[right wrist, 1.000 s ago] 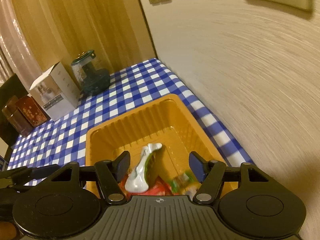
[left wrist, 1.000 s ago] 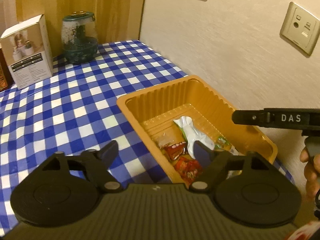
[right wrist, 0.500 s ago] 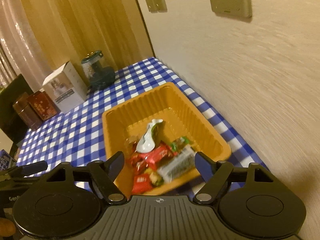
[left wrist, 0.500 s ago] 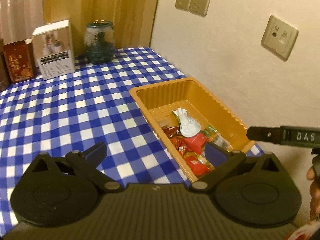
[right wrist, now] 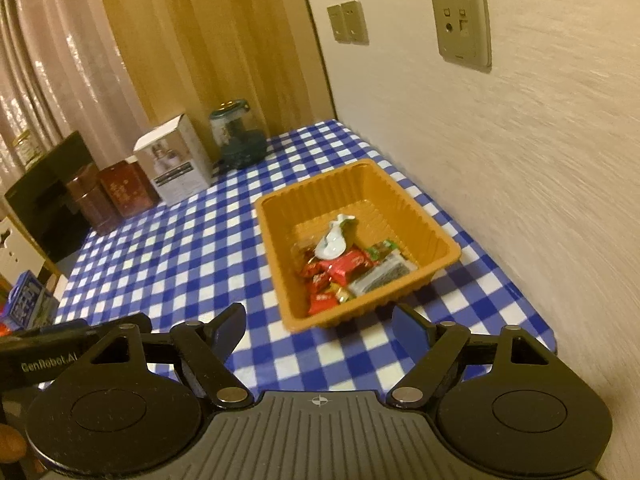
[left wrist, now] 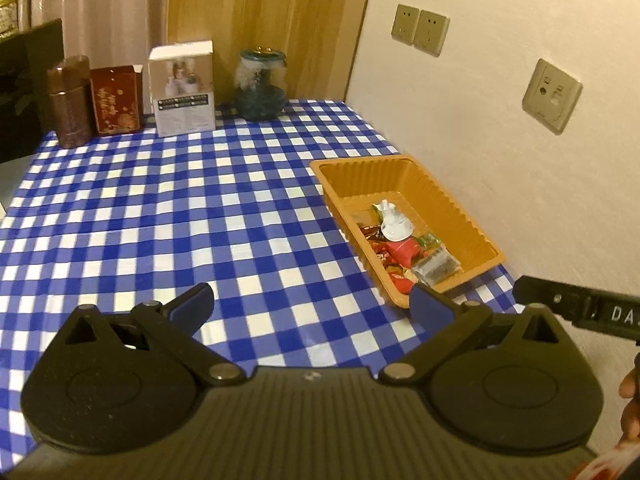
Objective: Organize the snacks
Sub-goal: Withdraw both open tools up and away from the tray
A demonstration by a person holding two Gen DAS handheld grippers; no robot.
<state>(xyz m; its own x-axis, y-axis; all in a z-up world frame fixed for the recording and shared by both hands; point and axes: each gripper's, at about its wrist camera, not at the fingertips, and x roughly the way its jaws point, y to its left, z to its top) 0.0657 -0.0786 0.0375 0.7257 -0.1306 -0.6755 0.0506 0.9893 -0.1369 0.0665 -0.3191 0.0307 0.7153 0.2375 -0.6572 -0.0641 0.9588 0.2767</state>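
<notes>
My left hand-held gripper (left wrist: 311, 304) spread wide, empty. My right hand-held gripper (right wrist: 320, 326) apart after widening, nothing between. Snacks (right wrist: 344, 270) piled in orange tray (right wrist: 276, 240) on worktop (left wrist: 160, 208) by wall; wrapper print unreadable; lower packets half buried.

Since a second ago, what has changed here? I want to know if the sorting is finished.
Both grippers have backed up and away from the orange tray; it now looks farther off. The left gripper and right gripper have just been opening, nothing between their jaws. The snacks stay piled in the tray; the boxes and jar are unmoved.
</notes>
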